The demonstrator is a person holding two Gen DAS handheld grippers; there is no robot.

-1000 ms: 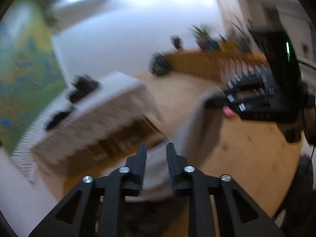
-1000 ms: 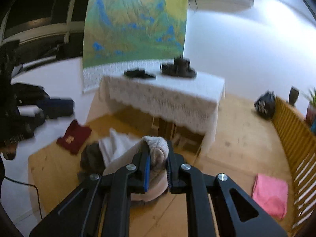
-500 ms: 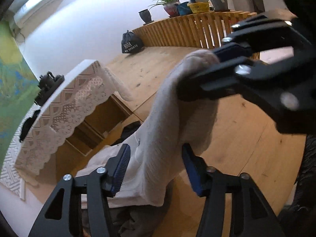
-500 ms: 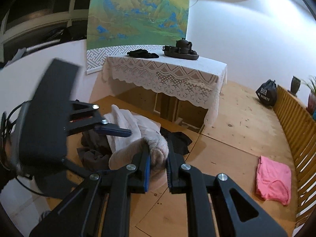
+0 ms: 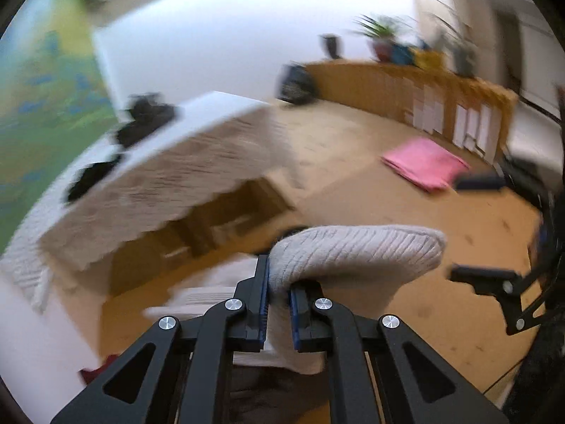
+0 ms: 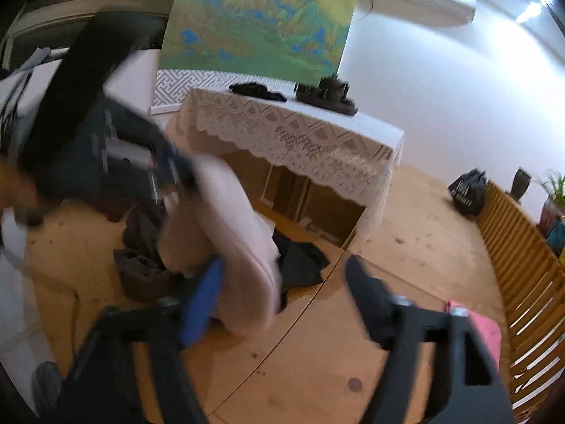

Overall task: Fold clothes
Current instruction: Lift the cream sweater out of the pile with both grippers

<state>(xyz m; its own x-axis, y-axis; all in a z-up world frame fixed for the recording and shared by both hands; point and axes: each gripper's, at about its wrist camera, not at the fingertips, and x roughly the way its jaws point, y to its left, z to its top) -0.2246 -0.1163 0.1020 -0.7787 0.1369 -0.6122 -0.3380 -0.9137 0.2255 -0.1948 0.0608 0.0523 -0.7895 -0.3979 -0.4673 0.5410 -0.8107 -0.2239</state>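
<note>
A beige ribbed knit garment (image 5: pixel 353 251) is pinched at one fold by my left gripper (image 5: pixel 279 304), whose jaws are closing on it, and it arches to the right. In the right wrist view the same garment (image 6: pixel 229 229) hangs from the blurred left gripper (image 6: pixel 152 166) toward the wooden floor. My right gripper (image 6: pixel 286 282) is opening wide. The garment's lower edge lies between its jaws near the blue-padded finger (image 6: pixel 204 300), and the pads do not press it. The right gripper (image 5: pixel 494 233) also shows at the right edge of the left wrist view.
A pile of dark clothes (image 6: pixel 141 268) and a black garment (image 6: pixel 300 265) lie on the floor under the beige one. Behind stands a low table with a lace cloth (image 6: pixel 289 134). A folded pink cloth (image 5: pixel 423 166) lies near the wooden slatted rail (image 6: pixel 522 265).
The left gripper, open around the beige garment half a second ago, has closed on it. The right gripper, which was shut on the garment, has let go and spread wide.
</note>
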